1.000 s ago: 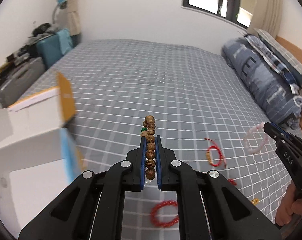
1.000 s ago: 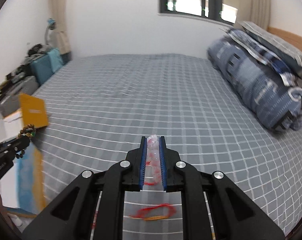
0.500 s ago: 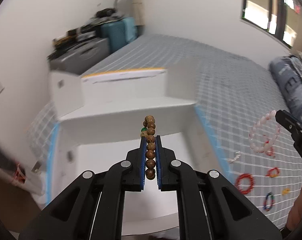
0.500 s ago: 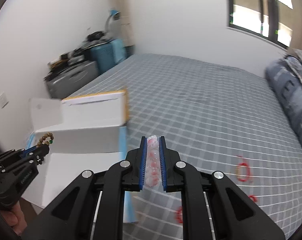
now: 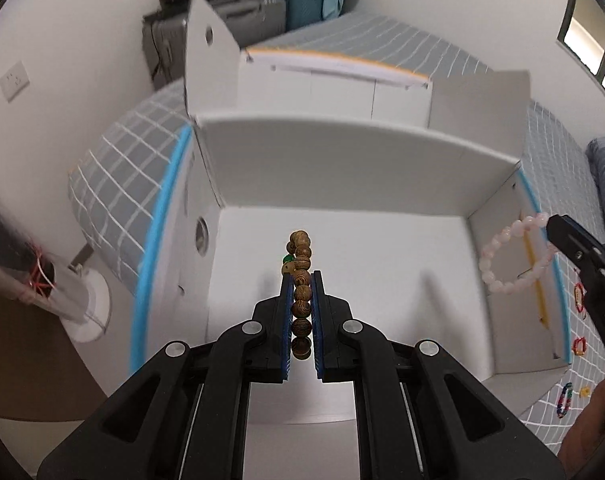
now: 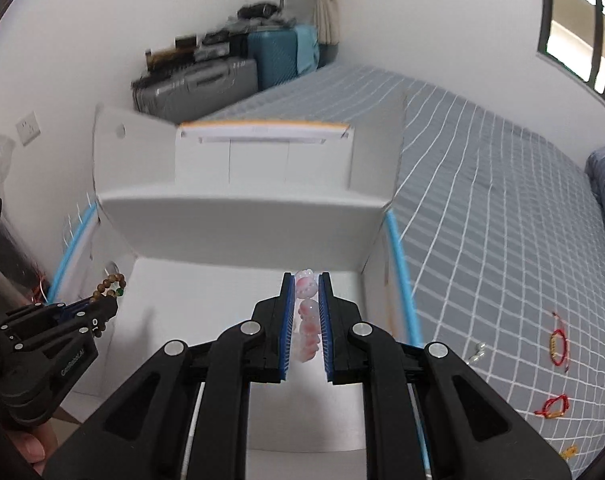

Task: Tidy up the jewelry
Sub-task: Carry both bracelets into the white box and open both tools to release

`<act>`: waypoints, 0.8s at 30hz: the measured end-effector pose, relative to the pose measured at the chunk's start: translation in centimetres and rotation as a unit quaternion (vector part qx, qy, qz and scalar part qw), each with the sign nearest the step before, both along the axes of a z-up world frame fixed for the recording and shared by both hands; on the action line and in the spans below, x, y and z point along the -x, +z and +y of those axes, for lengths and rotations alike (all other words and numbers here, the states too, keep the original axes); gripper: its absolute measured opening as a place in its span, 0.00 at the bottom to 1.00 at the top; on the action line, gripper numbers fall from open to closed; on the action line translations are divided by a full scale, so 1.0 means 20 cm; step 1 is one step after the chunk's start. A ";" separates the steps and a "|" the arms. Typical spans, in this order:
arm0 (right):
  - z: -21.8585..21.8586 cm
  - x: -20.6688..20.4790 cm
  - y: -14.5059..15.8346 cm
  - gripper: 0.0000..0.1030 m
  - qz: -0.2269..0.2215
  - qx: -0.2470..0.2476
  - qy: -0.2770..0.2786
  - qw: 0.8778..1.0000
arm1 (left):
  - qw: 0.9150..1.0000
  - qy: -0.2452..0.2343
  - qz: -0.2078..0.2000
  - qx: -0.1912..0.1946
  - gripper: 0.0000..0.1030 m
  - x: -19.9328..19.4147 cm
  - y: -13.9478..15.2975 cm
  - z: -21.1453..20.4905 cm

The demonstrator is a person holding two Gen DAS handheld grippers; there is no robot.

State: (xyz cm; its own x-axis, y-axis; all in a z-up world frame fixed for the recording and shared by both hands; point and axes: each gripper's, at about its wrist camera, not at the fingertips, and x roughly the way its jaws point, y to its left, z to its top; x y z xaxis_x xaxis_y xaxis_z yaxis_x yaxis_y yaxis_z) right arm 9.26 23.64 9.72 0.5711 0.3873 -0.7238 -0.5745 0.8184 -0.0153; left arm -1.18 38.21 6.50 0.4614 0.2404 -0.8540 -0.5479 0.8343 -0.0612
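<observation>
My left gripper (image 5: 301, 280) is shut on a brown wooden bead bracelet (image 5: 301, 276) and holds it above the floor of an open white cardboard box (image 5: 342, 160). My right gripper (image 6: 305, 284) is shut on a pink bead bracelet (image 6: 307, 312), also over the box (image 6: 238, 212). In the left wrist view the pink bracelet (image 5: 510, 256) hangs from the right gripper (image 5: 552, 222) at the box's right wall. In the right wrist view the wooden bracelet (image 6: 109, 285) shows at the left gripper (image 6: 112, 300).
The box sits at the corner of a bed with a grey checked sheet (image 6: 502, 208). Several red and coloured bracelets (image 6: 558, 346) lie on the sheet to the right. Suitcases (image 6: 222, 76) stand by the wall behind. A white lamp base (image 5: 90, 308) is left of the bed.
Both grippers have swung left from the open bed to above the white box, each still holding its bracelet, and now sit lower over the box interior.
</observation>
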 end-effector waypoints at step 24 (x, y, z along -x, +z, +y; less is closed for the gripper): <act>0.05 -0.09 -0.26 0.24 0.078 0.047 0.000 0.996 | 0.999 -0.010 0.044 0.002 0.21 -0.08 -0.15 0.03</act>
